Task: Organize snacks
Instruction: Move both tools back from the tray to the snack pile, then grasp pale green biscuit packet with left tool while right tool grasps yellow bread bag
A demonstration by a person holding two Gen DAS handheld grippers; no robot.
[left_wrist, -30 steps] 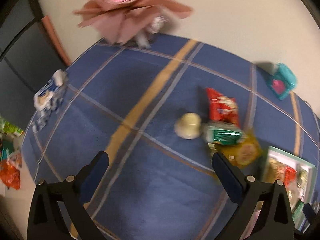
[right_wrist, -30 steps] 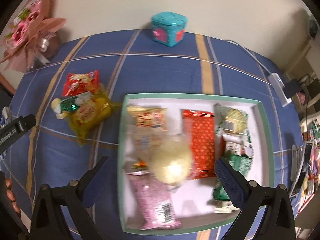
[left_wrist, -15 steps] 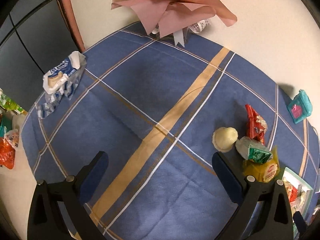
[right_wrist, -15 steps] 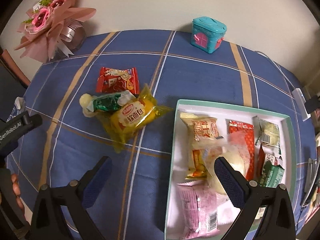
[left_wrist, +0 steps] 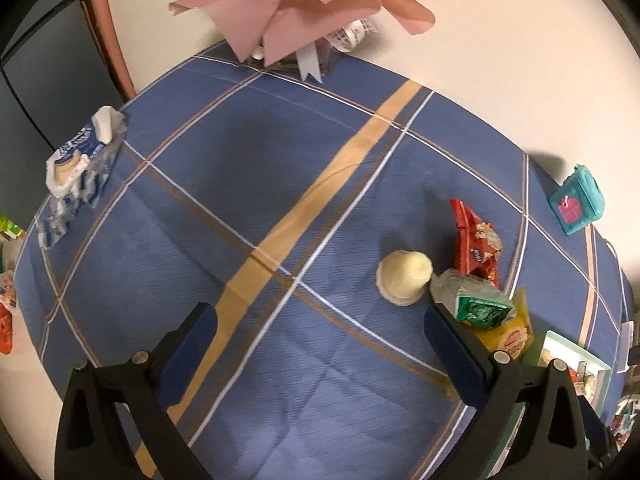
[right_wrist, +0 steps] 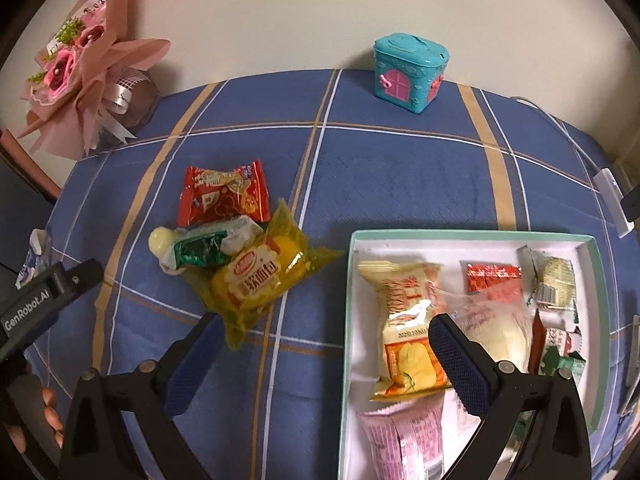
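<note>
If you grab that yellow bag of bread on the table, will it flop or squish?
Probably both. The yellow bread bag has loose, crinkly plastic ends, so it would likely sag from the fingers. It looks puffy, so it is probably light and easy to squash. The green packet leans on it and may slide off.

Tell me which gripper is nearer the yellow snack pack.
Right. The right gripper hovers open just in front of the yellow snack pack; the left gripper is open farther left, toward the round pastry.
</note>
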